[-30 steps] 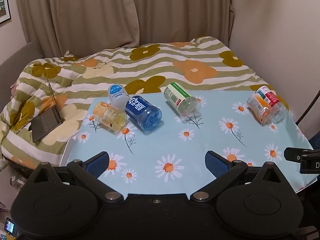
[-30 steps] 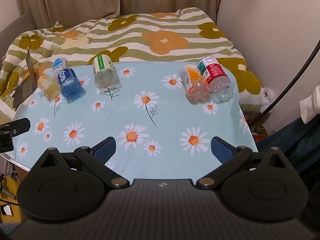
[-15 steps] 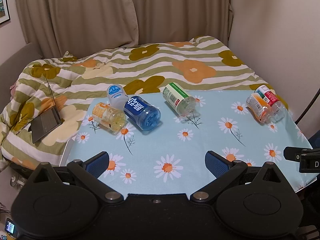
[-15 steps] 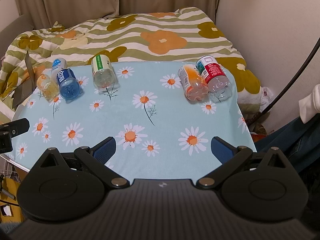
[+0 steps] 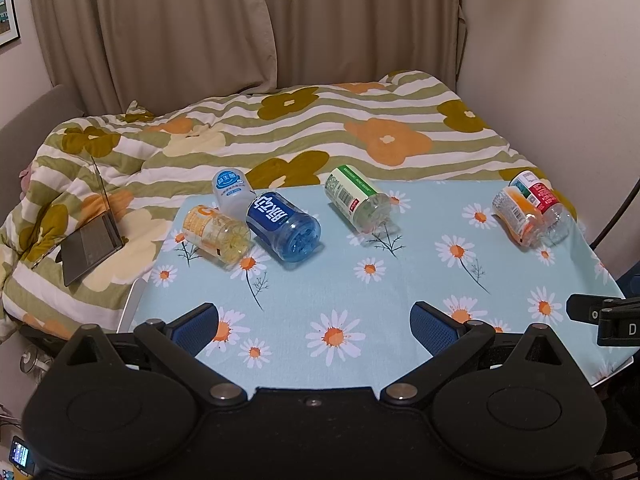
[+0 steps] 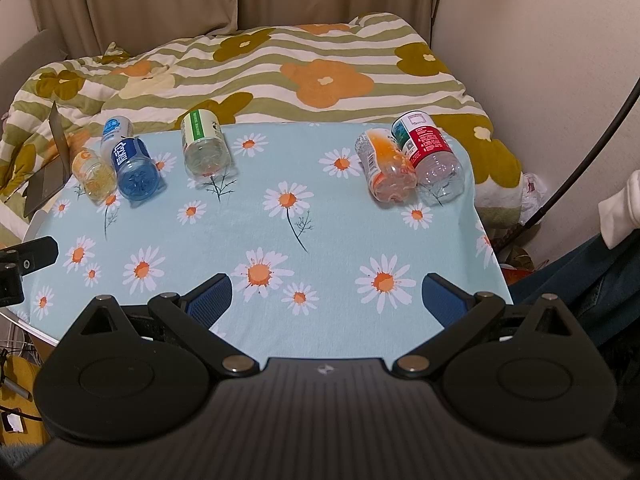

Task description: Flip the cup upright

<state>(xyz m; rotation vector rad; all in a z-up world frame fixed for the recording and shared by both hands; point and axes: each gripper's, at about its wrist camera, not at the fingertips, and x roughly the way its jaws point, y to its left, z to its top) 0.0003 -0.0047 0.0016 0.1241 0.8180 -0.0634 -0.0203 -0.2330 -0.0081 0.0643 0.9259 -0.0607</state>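
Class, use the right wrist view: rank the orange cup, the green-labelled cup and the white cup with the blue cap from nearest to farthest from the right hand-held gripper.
1. The orange cup, on its side at the right of the table, is nearest the right hand-held gripper.
2. The green-labelled cup, lying left of centre.
3. The white cup with the blue cap, at the far left corner.

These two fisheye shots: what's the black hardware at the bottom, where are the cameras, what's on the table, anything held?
No robot arm: a person carries a handheld gripper in each hand, each with a camera looking out along its jaws. The black parts with blue pads are the left gripper in one view and the right gripper in the other. Both are open and hold nothing. On the daisy tablecloth lie six cut-bottle cups on their sides: yellow, white and blue at left, green in the middle, orange and red at right.
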